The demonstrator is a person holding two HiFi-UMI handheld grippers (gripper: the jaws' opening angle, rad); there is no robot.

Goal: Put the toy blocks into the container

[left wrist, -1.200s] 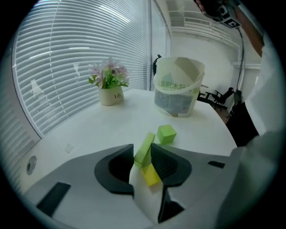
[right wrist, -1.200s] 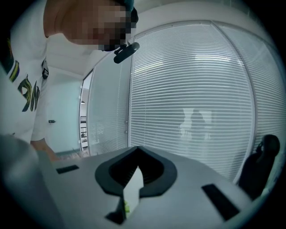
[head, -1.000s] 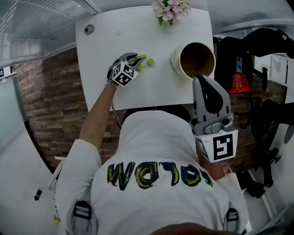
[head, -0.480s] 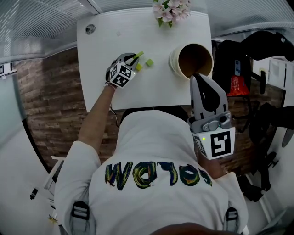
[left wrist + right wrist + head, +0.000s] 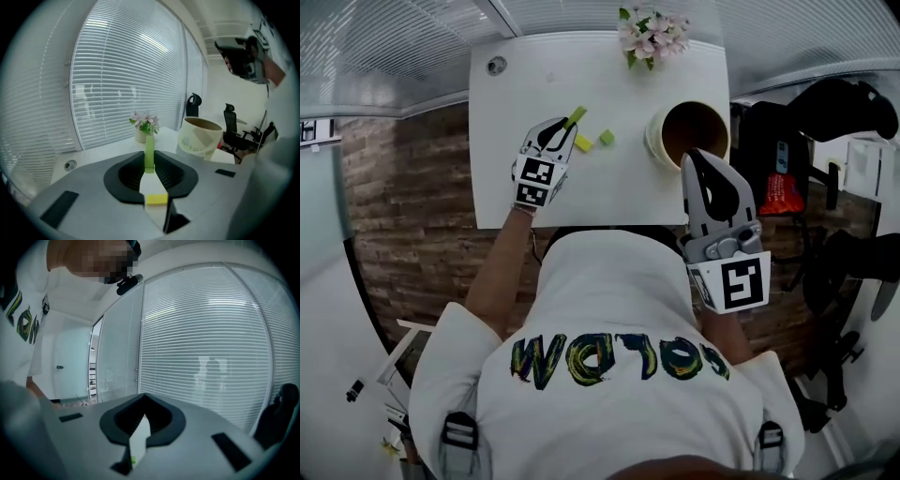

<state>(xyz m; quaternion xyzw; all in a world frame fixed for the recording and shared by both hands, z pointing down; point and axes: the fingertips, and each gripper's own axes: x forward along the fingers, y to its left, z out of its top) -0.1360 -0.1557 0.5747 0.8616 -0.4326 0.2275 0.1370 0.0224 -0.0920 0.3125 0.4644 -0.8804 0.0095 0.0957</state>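
My left gripper (image 5: 565, 127) is lifted above the white table (image 5: 609, 192). Its jaws have just been closing and are shut on a long green block (image 5: 576, 117) that sticks out past the tips. In the left gripper view that block (image 5: 149, 151) stands upright between the jaws of the left gripper (image 5: 149, 157). A yellow block (image 5: 583, 142) and a green cube (image 5: 607, 137) lie on the table just right of it; the yellow block (image 5: 156, 199) shows low in the gap. The round container (image 5: 652, 131) stands open at the right. My right gripper (image 5: 692, 157) hovers at its near rim, shut and holding nothing.
A pot of pink flowers (image 5: 652, 28) stands at the table's far edge, and a cable hole (image 5: 496, 66) is at the far left corner. Black office chairs and a bag (image 5: 844, 94) crowd the floor on the right. Window blinds run behind the table.
My left gripper has risen off the table with the long green block in its jaws, leaving the yellow block and green cube lying there. The right gripper has stayed by the container.
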